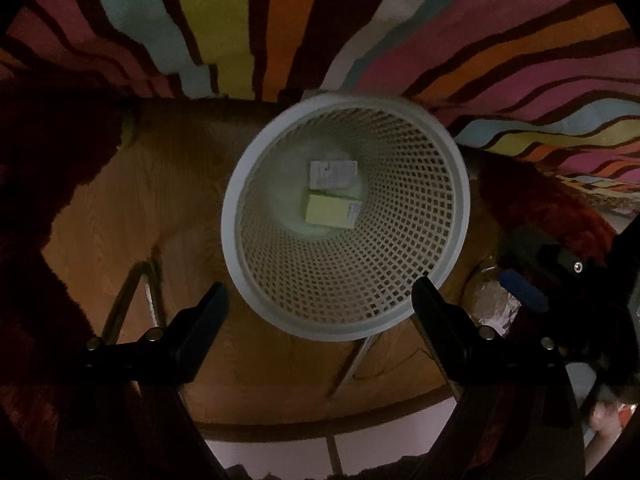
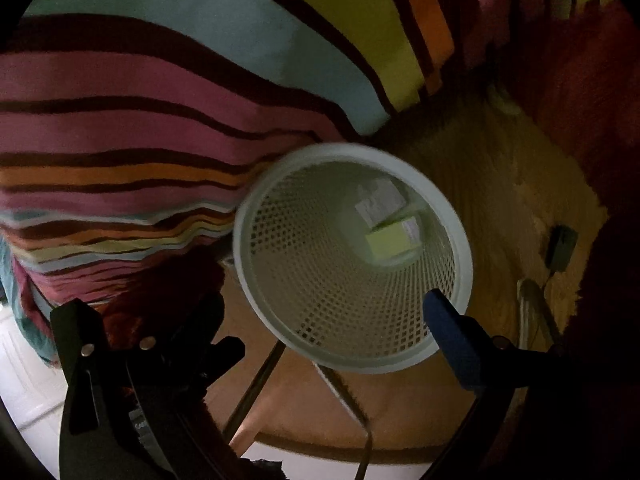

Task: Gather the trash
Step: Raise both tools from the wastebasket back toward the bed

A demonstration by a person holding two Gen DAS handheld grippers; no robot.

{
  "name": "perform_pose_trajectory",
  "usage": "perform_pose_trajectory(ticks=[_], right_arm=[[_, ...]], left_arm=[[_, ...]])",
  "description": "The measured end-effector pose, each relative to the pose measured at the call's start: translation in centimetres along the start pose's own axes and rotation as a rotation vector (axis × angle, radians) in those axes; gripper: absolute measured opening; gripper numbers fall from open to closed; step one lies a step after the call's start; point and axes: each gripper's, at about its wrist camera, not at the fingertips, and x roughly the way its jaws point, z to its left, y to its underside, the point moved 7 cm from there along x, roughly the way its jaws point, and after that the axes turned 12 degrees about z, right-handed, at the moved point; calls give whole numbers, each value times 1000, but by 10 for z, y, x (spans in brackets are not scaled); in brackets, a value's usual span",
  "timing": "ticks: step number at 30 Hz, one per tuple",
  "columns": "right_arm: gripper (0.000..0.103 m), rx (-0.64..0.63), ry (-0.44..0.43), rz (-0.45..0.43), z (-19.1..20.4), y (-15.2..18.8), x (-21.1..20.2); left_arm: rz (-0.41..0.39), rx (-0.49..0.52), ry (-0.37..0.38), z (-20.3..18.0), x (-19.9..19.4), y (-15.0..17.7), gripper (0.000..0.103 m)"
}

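Left wrist view: one white round plastic mesh wastebasket is seen from above, directly ahead of the left gripper, whose two black fingers are spread wide with nothing between them; the basket's near rim lies in the gap between the fingertips. Two pieces of trash lie on the basket floor: one white printed paper slip on the far side and one pale yellow rectangular carton just nearer the gripper, the two touching or slightly overlapping. The basket stands on one round wooden tabletop. One multicoloured striped cloth lies beyond the basket, far from the fingertips. One dark red shaggy fabric is seen on the right, and one crinkled foil-like wrapper lies just beyond the right-hand finger; its nature cannot be told for certain.

Right wrist view: the same basket lies ahead of the right gripper, slightly toward its blue-padded right-hand finger, which overlaps the near rim. The other finger is hidden among dark parts at lower left, where a second black gripper body crowds the frame; whether the right jaws are spread or closed cannot be told. No trash is seen between them. One small dark boxlike item lies on the table to the right.
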Motion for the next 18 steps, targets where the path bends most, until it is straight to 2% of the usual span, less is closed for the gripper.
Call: perform_pose_trajectory(ticks=[6, 14, 18], right_arm=[[95, -72, 20, -139, 14, 6, -34], [95, -230, 68, -362, 46, 16, -85], [95, -314, 129, -497, 61, 20, -114]], left_arm=[[-129, 43, -23, -6, -34, 9, 90], [-372, 88, -109, -10, -93, 16, 90], [-498, 135, -168, -16, -126, 21, 90]])
